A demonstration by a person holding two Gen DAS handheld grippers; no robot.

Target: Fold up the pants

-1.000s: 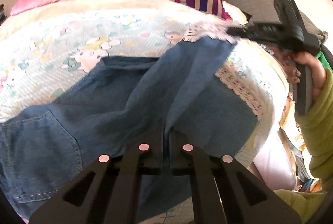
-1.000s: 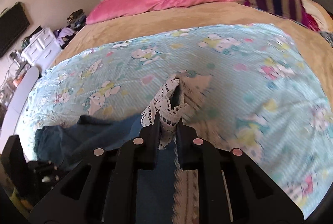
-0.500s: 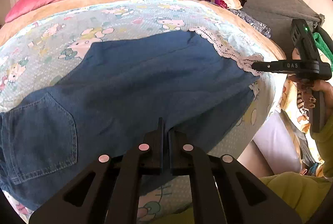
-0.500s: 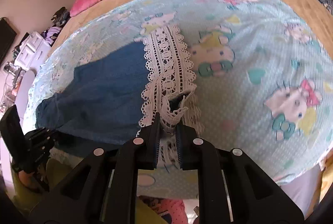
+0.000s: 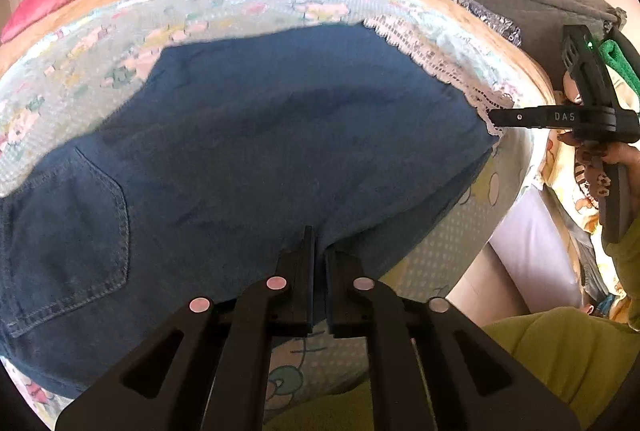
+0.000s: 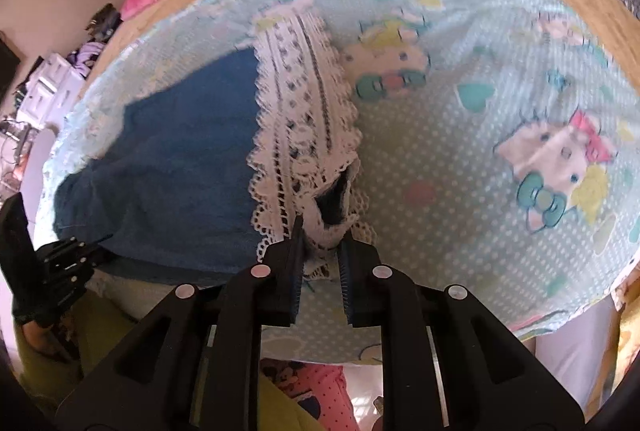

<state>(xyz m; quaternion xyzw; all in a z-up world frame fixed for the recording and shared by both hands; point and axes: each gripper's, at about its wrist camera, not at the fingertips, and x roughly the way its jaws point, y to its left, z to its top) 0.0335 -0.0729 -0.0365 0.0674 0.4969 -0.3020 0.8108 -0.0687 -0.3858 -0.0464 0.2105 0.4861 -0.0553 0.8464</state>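
Denim pants (image 5: pixel 248 151) lie folded lengthwise on the cartoon-print bedsheet (image 6: pixel 500 103), waist and back pocket (image 5: pixel 68 227) at 9 o'clock, lace cuff (image 6: pixel 304 127) at 3 o'clock.

Left gripper (image 5: pixel 318 251) at 6 o'clock of its view: jaws nearly together, pinching the near denim edge mid-leg.

Right gripper (image 6: pixel 320 235): jaws narrow, just eased apart slightly, lace hem bunched between them and apparently pressed by the pads. Cuff corner puckered open.

Judgement: laying-down step, leg stretched between both grips. To do well: keep light tension along the seam, lower both ends together, flatten the puckered cuff against the sheet before letting go, release the cuff end first. Near edge overhangs the bed rim (image 5: pixel 516 167); slide risk.
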